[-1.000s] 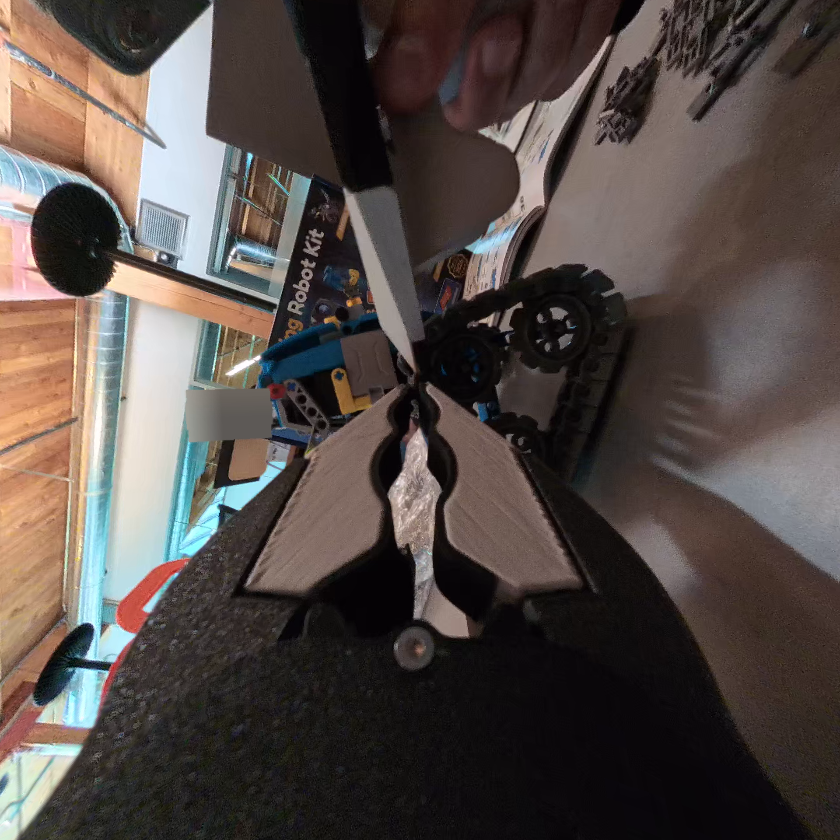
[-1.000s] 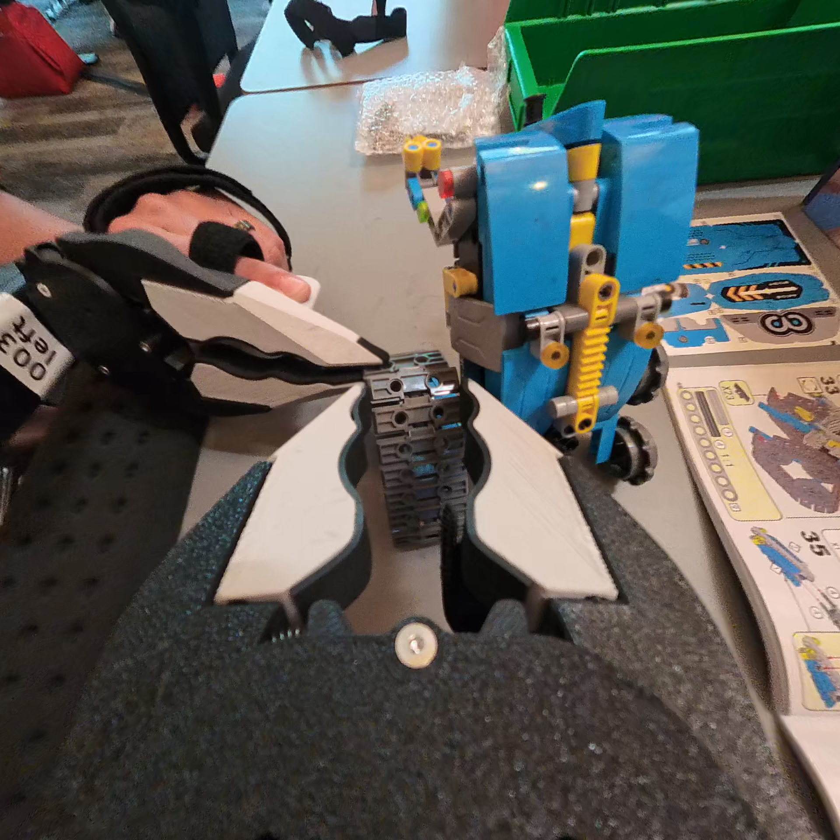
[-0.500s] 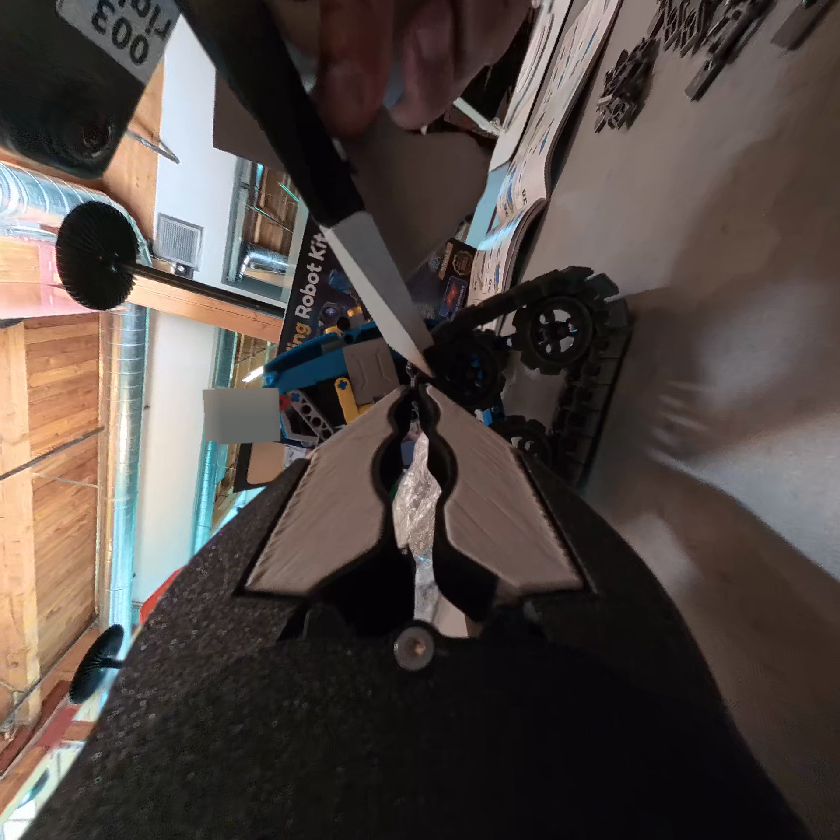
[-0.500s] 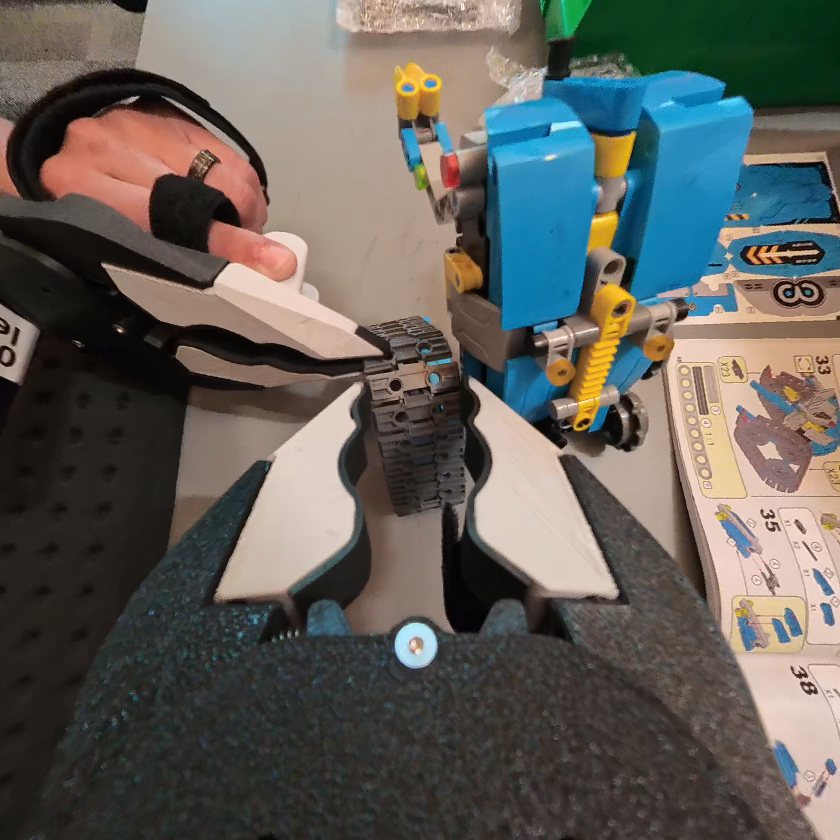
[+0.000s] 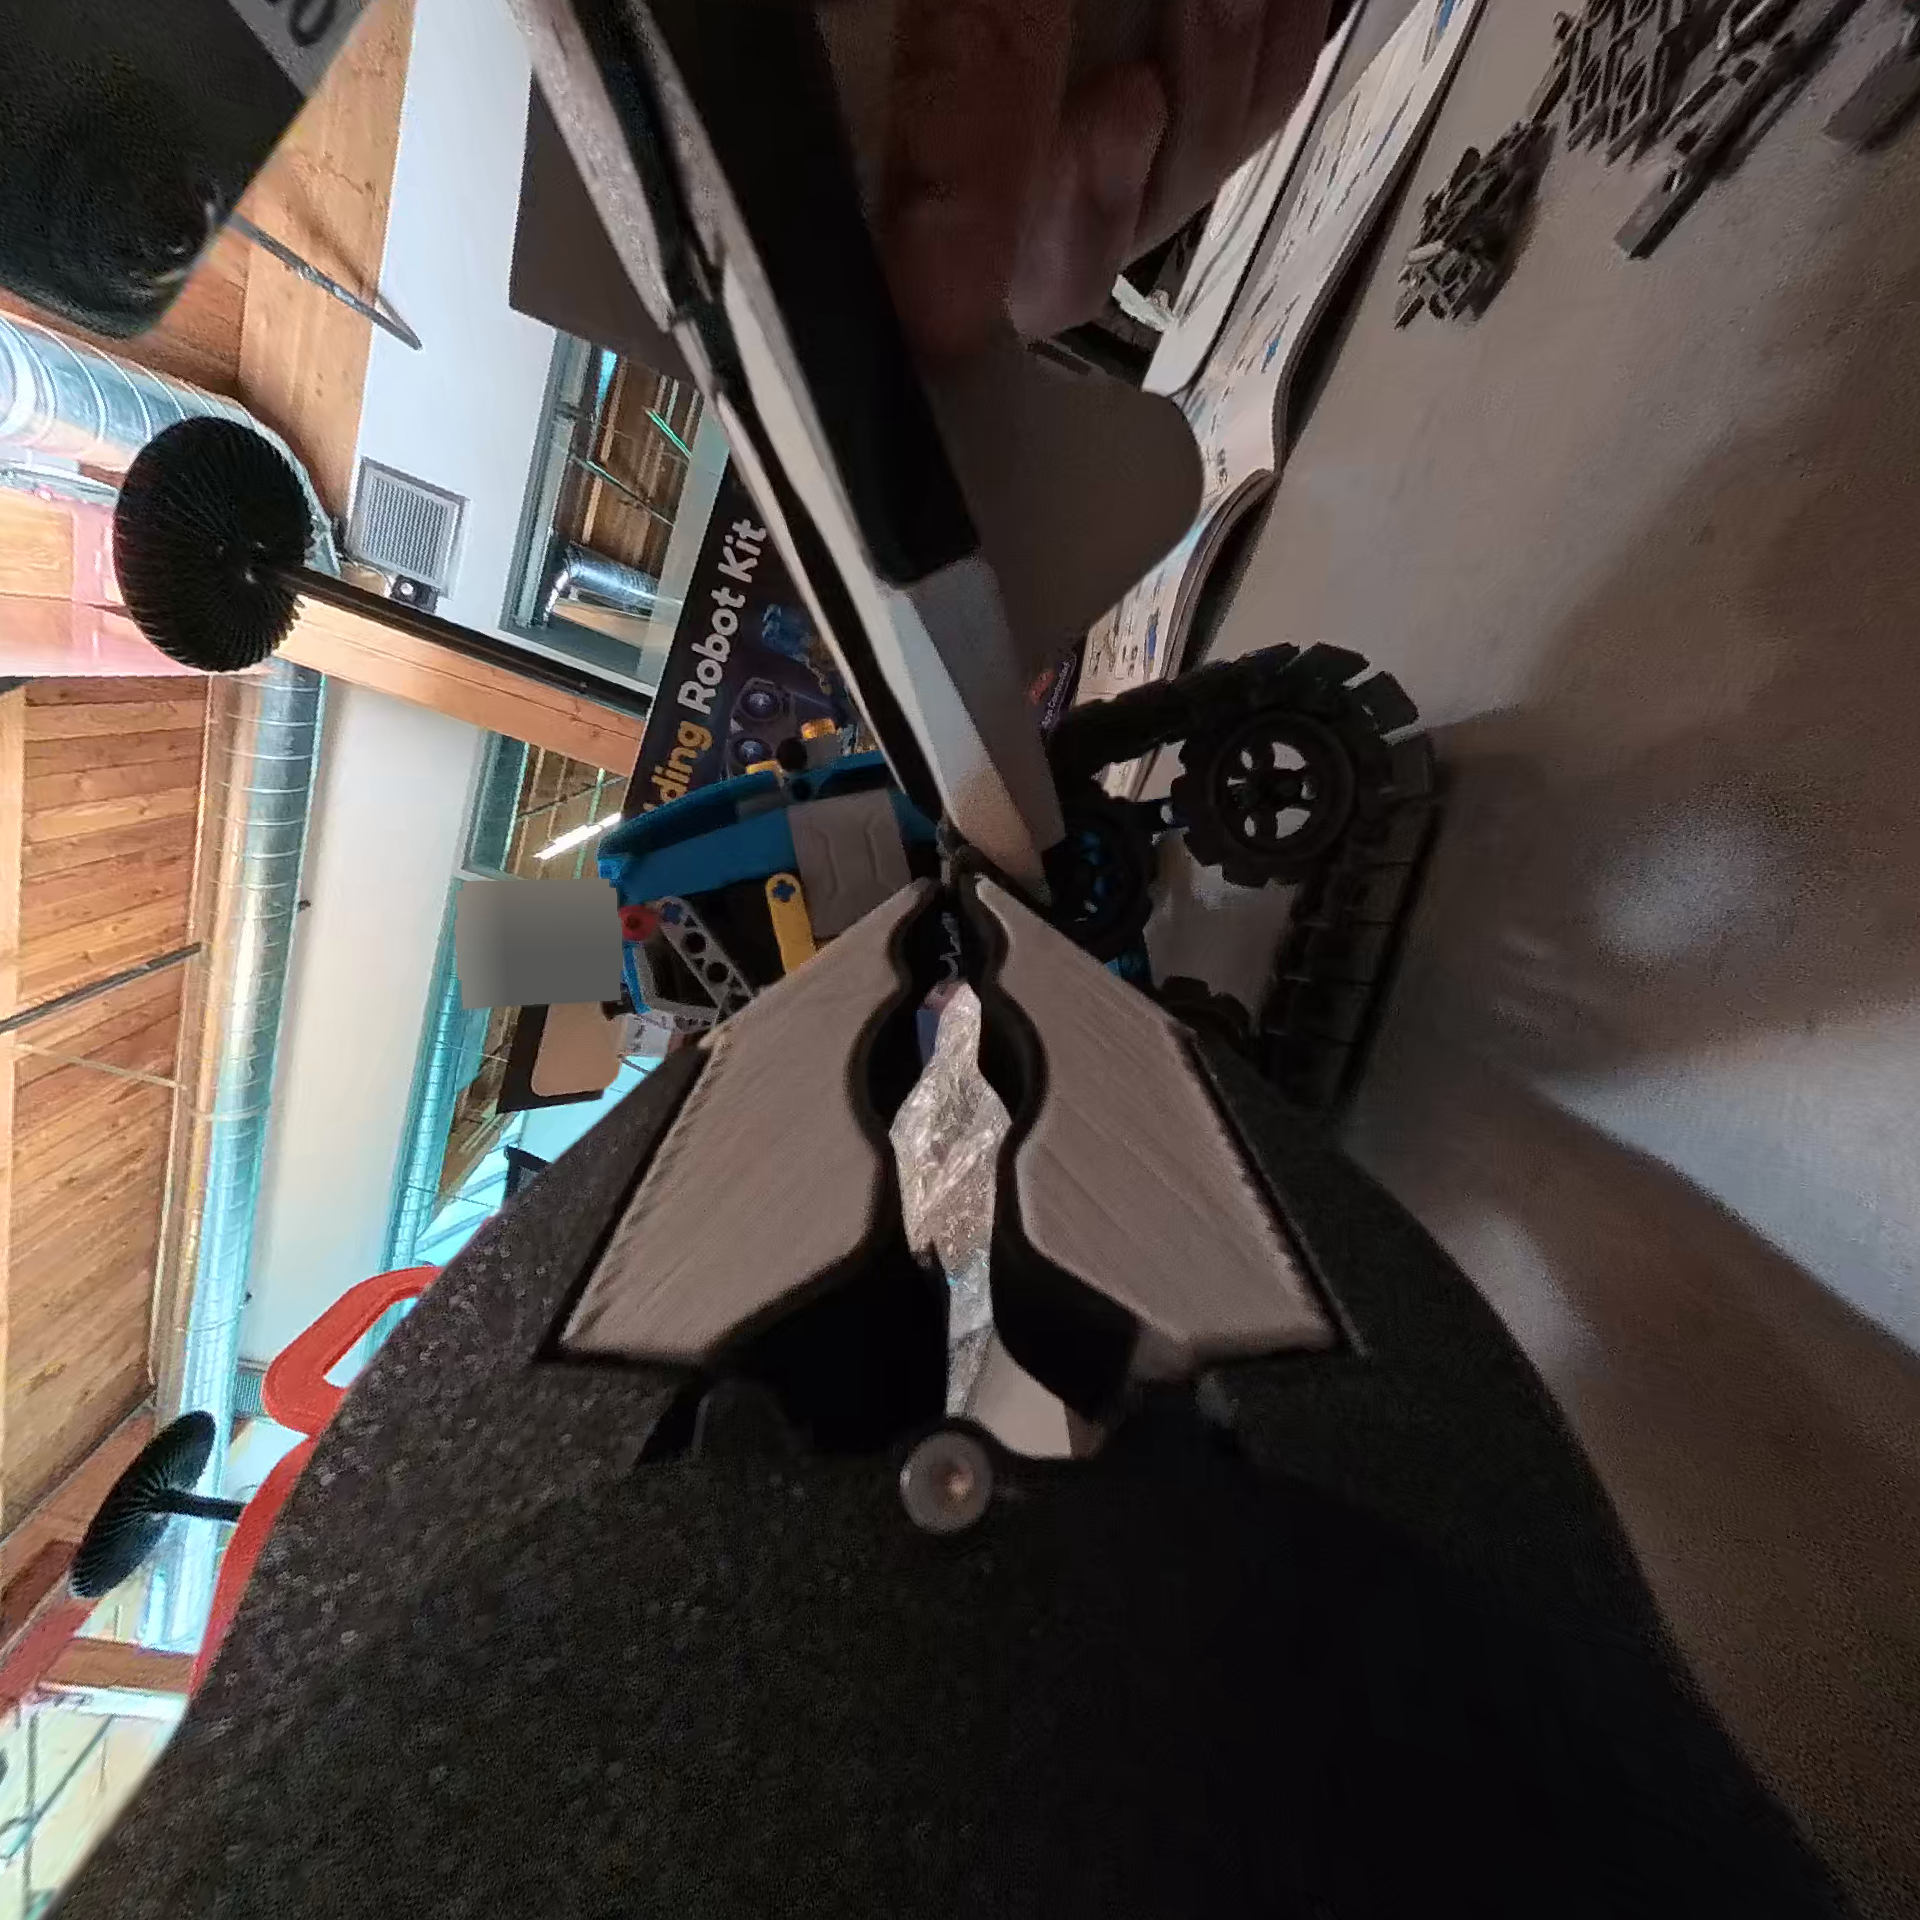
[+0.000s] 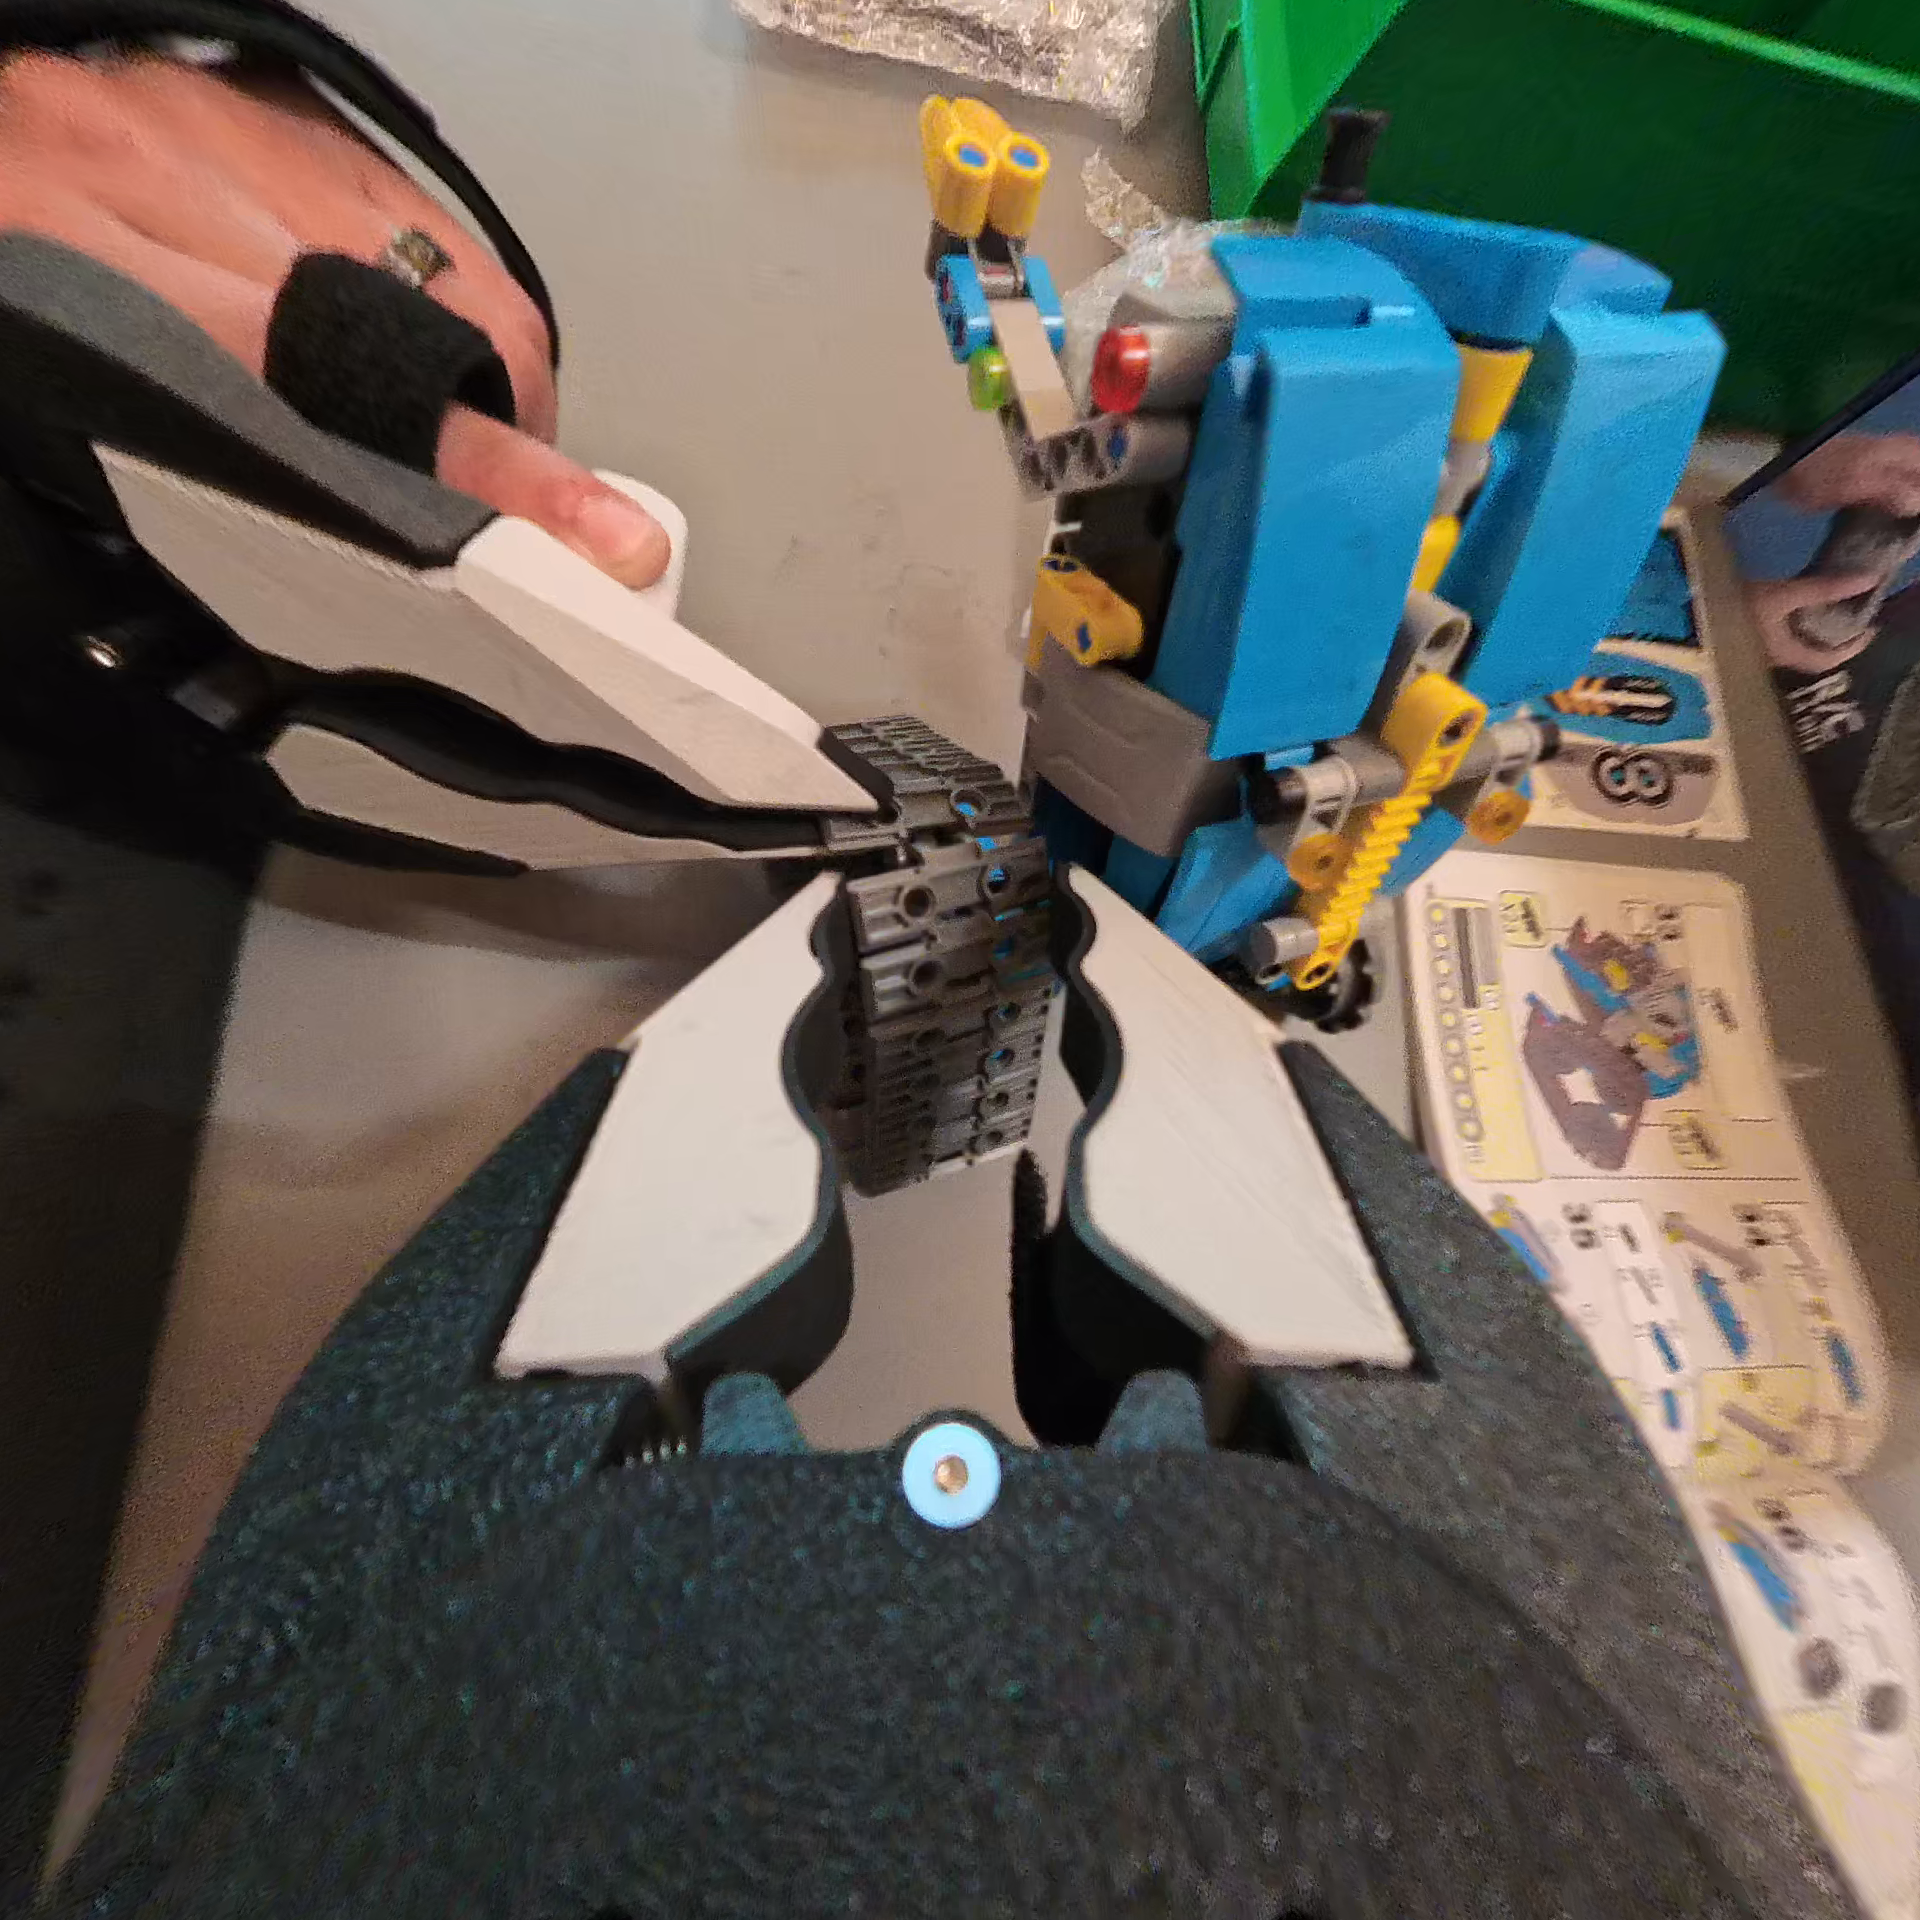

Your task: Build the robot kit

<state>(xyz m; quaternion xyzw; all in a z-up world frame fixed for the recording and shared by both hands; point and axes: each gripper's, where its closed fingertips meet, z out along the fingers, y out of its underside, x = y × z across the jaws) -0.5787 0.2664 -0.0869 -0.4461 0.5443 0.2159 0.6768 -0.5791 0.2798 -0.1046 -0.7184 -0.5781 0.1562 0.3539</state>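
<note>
right gripper [image 6: 951,914]: clamped across grey track [image 6: 951,1023], long axis along fingers | left gripper [image 6: 847,810]: pinching track's far end, entering from left

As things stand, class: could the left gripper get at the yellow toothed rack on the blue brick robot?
Probably not directly. The left gripper is shut on the grey track, on the near side of the blue brick robot. The yellow toothed rack sits round the other side, with the right gripper between.
</note>
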